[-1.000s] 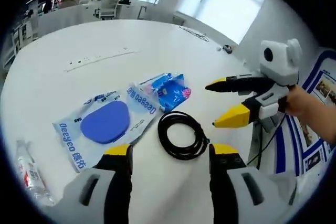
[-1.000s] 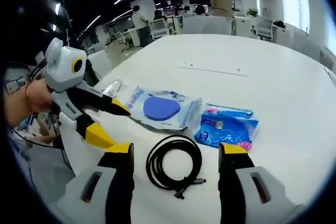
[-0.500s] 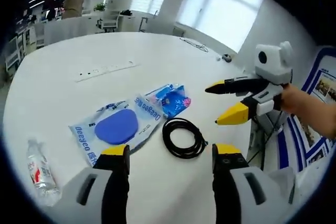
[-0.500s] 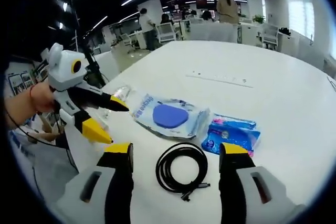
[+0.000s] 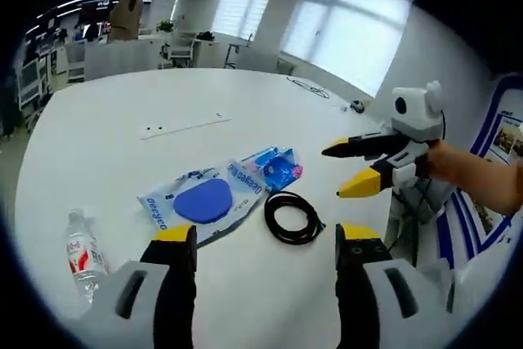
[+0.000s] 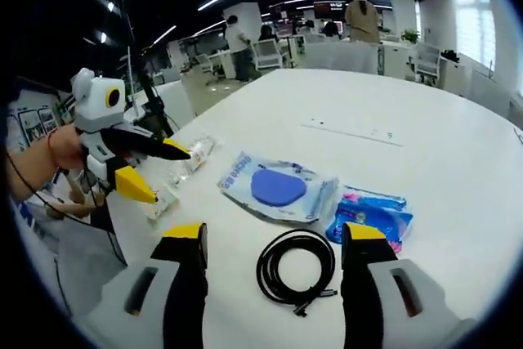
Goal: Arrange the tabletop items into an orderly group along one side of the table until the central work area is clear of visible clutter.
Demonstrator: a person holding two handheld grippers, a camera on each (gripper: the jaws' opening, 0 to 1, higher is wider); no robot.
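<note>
Both grippers have drawn back from the items since a second ago, so the things look smaller and more of the table comes into sight, while the items themselves lie as they did. The round white table (image 5: pixel 122 112) (image 6: pixel 425 112) carries everything, with a long flush strip (image 5: pixel 184 127) (image 6: pixel 355 131) set into its middle. Largest of the items is the clear packet with a blue oval pad (image 5: pixel 204 200) (image 6: pixel 279 188), lying flat. Just beside it, its edge touching or slightly overlapping the packet, lies the smaller blue and pink packet (image 5: pixel 276 167) (image 6: pixel 374 213). The coiled black cable (image 5: pixel 292 219) (image 6: pixel 298 267) rests on the bare table, close in front of both packets and nearest to the grippers. A small plastic water bottle (image 5: pixel 83 255) (image 6: pixel 194 153) lies on its side near the table edge, apart from the rest; in the right gripper view it sits just past the left gripper's tips. The left gripper (image 5: pixel 265 239) (image 6: pixel 154 173) is released, its yellow-tipped fingers (image 5: pixel 176 234) spread and grasping nothing, hovering above the table. The right gripper (image 6: pixel 274 239) (image 5: pixel 341 172) is likewise released, its fingers (image 6: pixel 362 233) apart and empty, held in a hand (image 5: pixel 458 165) off the table's edge. A small dark object (image 5: pixel 353 106) sits far out on the table.
</note>
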